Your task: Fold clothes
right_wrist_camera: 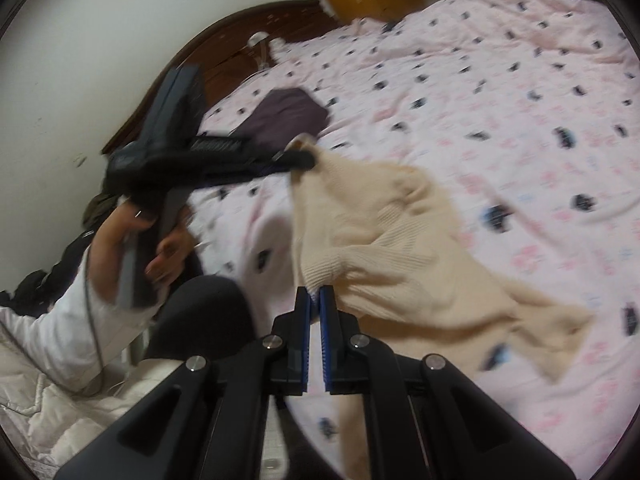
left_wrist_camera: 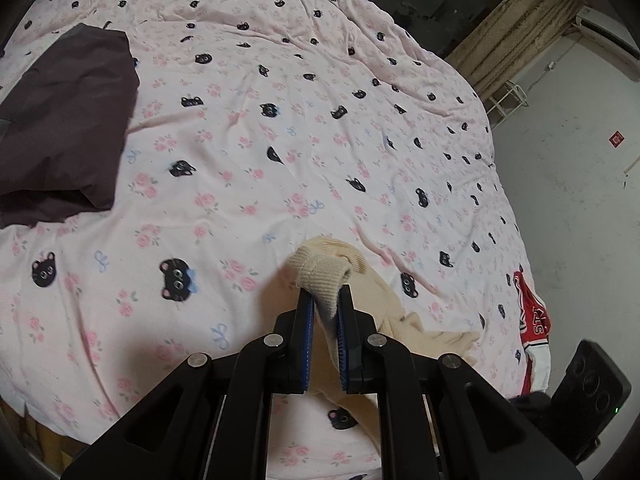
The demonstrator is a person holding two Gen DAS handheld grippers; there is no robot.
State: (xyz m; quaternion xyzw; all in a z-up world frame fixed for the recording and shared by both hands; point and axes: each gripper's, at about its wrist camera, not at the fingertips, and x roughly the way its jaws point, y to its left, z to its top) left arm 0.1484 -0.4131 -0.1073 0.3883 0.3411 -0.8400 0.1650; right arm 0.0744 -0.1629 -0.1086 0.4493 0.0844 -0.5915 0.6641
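Both tongs grip the cream knit sweater [right_wrist_camera: 384, 236]: left tongs [left_wrist_camera: 325, 304] clamped on a ribbed cuff or hem edge, right tongs [right_wrist_camera: 315, 300] pinched nearly closed on another ribbed edge. Below and ahead of both spreads the bed [left_wrist_camera: 280, 128], w/ pink cat-print cover. Sweater hangs between the two tongs, lifted at the gripped edges, rest trailing on the cover to the right of the right tongs. Dark purple garment [left_wrist_camera: 64, 120] lies far ahead-left of left tongs, well apart. Red-white garment [left_wrist_camera: 534, 320] sits right of left tongs near the bed edge, black phone [left_wrist_camera: 588, 384] just beyond it.

Judgement: spreading step. To do it well, keep both grips firm, pull edges apart evenly till knit is taut, then lay flat w/o bunching, clear of the purple garment. Right view is blurred, so exact pinch point is unclear.
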